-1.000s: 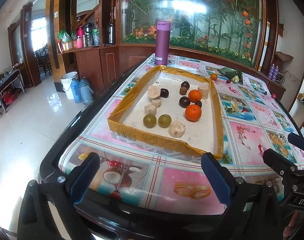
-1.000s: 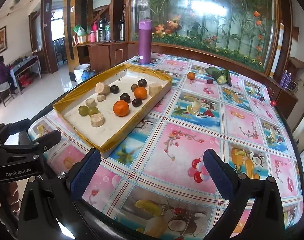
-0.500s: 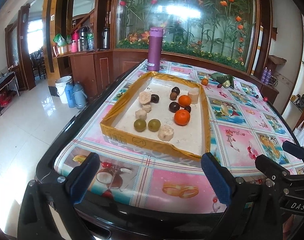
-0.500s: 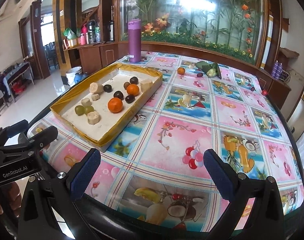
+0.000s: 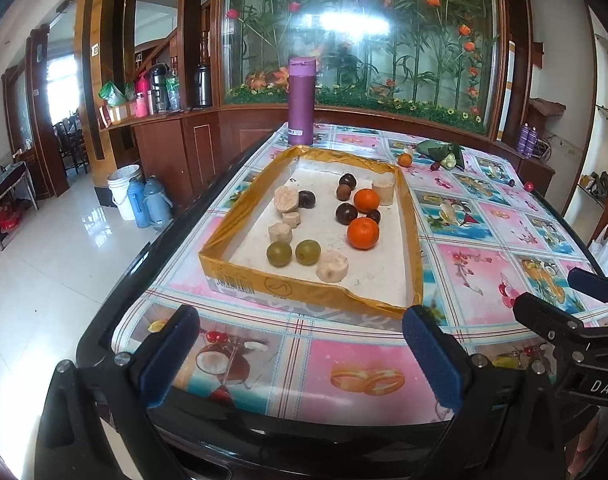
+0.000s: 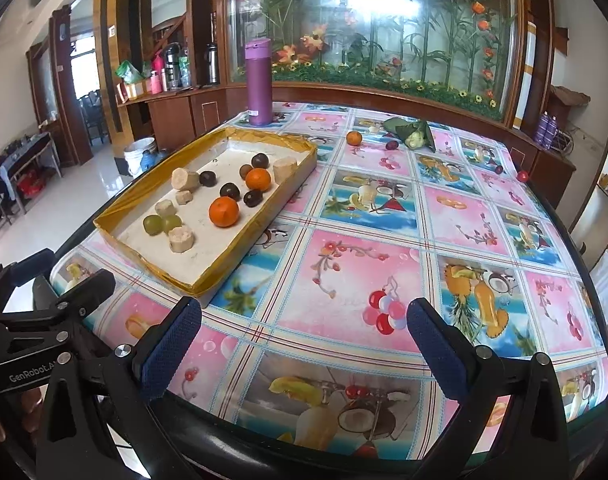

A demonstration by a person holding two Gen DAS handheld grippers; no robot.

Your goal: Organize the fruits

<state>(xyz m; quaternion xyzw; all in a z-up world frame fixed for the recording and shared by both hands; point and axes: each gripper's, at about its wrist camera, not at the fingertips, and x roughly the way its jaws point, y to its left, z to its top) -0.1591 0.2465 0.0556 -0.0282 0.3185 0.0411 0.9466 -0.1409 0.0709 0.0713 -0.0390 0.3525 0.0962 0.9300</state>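
Note:
A shallow yellow-rimmed box tray (image 5: 304,292) (image 6: 239,252) sits on the table's left half. It holds two oranges (image 5: 363,233) (image 6: 223,211), two green fruits (image 5: 279,253) (image 6: 153,225), several dark plums (image 5: 346,213) and several pale banana chunks (image 5: 332,266). A loose orange (image 6: 354,137) and a dark plum (image 6: 392,145) lie far back on the table. My left gripper (image 5: 304,354) is open and empty, hovering over the near table edge before the tray. My right gripper (image 6: 304,340) is open and empty, over the near edge right of the tray.
A purple flask (image 5: 301,102) (image 6: 259,82) stands behind the tray. A green leaf bundle (image 6: 412,133) lies at the back. A small red fruit (image 6: 522,176) sits near the right edge. The table has a fruit-print cloth (image 6: 344,264). Wooden cabinets and a glass panel stand behind.
Both grippers have drawn back and up a little from the table; the tray looks smaller and farther. Both stay open. Nothing on the table has moved.

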